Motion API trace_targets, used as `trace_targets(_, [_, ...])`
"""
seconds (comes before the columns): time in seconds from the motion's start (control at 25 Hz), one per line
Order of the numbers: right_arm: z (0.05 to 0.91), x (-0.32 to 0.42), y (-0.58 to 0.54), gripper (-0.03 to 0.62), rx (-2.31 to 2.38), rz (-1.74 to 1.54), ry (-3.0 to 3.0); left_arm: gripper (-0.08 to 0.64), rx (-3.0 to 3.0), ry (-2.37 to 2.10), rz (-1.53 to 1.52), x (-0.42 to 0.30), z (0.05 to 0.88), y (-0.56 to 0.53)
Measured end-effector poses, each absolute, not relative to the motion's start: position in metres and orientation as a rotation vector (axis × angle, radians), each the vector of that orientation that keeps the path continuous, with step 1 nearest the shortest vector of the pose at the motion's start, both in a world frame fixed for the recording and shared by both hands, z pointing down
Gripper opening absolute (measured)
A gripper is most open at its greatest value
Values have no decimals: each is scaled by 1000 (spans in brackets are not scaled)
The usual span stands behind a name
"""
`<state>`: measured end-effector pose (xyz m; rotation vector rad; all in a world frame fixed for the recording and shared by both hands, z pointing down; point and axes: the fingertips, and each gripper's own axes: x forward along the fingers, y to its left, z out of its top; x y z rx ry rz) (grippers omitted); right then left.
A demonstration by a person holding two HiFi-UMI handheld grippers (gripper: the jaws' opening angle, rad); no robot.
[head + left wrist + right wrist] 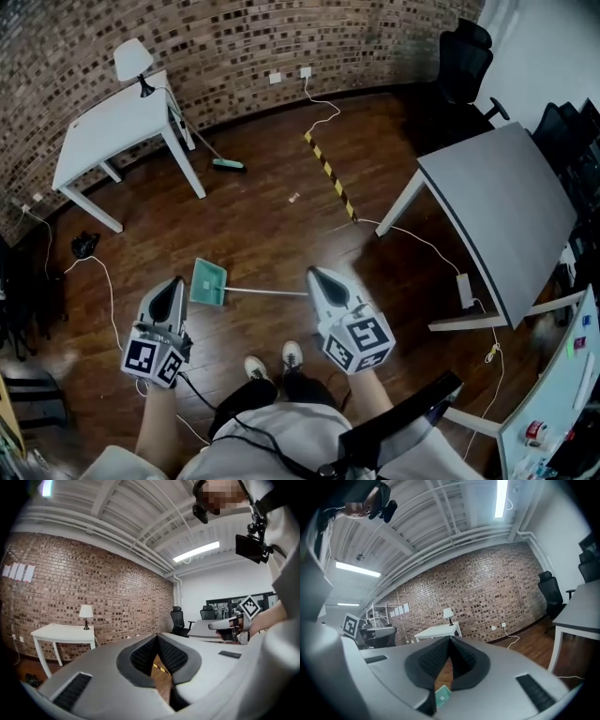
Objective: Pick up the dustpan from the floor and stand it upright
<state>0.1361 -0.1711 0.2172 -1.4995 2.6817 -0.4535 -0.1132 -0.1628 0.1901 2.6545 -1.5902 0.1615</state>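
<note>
A green dustpan (208, 282) lies flat on the wooden floor, its thin pale handle (267, 292) running right toward my right gripper. My left gripper (176, 281) hovers just left of the pan, shut and holding nothing. My right gripper (312, 273) is over the handle's far end, also shut and holding nothing; whether it touches the handle I cannot tell. In the right gripper view, a corner of the dustpan (443, 696) shows below the shut right gripper (450, 639). The left gripper view has the shut left gripper (157, 636) pointing across the room, dustpan hidden.
A white table (112, 127) with a lamp (133, 61) stands at the back left, a green broom (228, 165) leaning on it. A grey table (506, 216) is at the right, a black chair (466, 56) behind it. Striped tape (330, 173) and cables (427, 246) cross the floor.
</note>
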Motion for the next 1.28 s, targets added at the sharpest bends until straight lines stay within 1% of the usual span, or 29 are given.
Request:
trace_targets(0.12, [230, 137, -181, -20, -1504, -494, 2694, -8, 2684, -1548, 272, -113, 208, -175])
trace_targets(0.2, [244, 135, -192, -18, -1495, -561, 2692, -8, 2696, -1511, 423, -119, 228, -184])
trace_targets(0.24, [252, 134, -198, 35, -1507, -593, 2693, -8, 2703, -1481, 509, -123, 239, -191])
trace_targets(0.28, [262, 134, -205, 37, -1532, -620, 2693, -5, 2714, -1439, 582, -127, 249, -199])
trace_targets(0.4, [300, 130, -218, 37, -1569, -716, 2673, 39, 2795, -1202, 726, -129, 285, -221])
trace_targets(0.48, [335, 124, -220, 37, -1538, -829, 2624, 105, 2838, -959, 794, -121, 316, -227])
trace_targets(0.52, [355, 121, -220, 44, -1525, -893, 2595, 122, 2836, -833, 825, -117, 334, -227])
trace_targets(0.56, [379, 117, -220, 81, -1523, -958, 2573, 124, 2833, -725, 860, -115, 353, -228])
trace_targets(0.64, [435, 111, -222, 191, -1557, -1086, 2555, 124, 2845, -558, 952, -117, 400, -238])
trace_targets(0.68, [466, 110, -222, 204, -1585, -1147, 2550, 127, 2840, -492, 1004, -119, 427, -243])
trace_targets(0.8, [559, 114, -222, 206, -1662, -1315, 2467, 129, 2779, -332, 1089, -113, 508, -253])
trace_targets(0.92, [660, 115, -233, 291, -1698, -1461, 2395, 129, 2737, -227, 1131, -107, 594, -268])
trace_targets(0.96, [694, 116, -238, 308, -1708, -1504, 2364, 130, 2732, -189, 1162, -106, 625, -274])
trace_targets(1.12, [822, 135, -244, 310, -1748, -1663, 2021, 133, 2713, -54, 1258, -99, 761, -302])
trace_targets(1.28, [935, 143, -251, 310, -1733, -1719, 1801, 133, 2656, 85, 1305, -89, 884, -319])
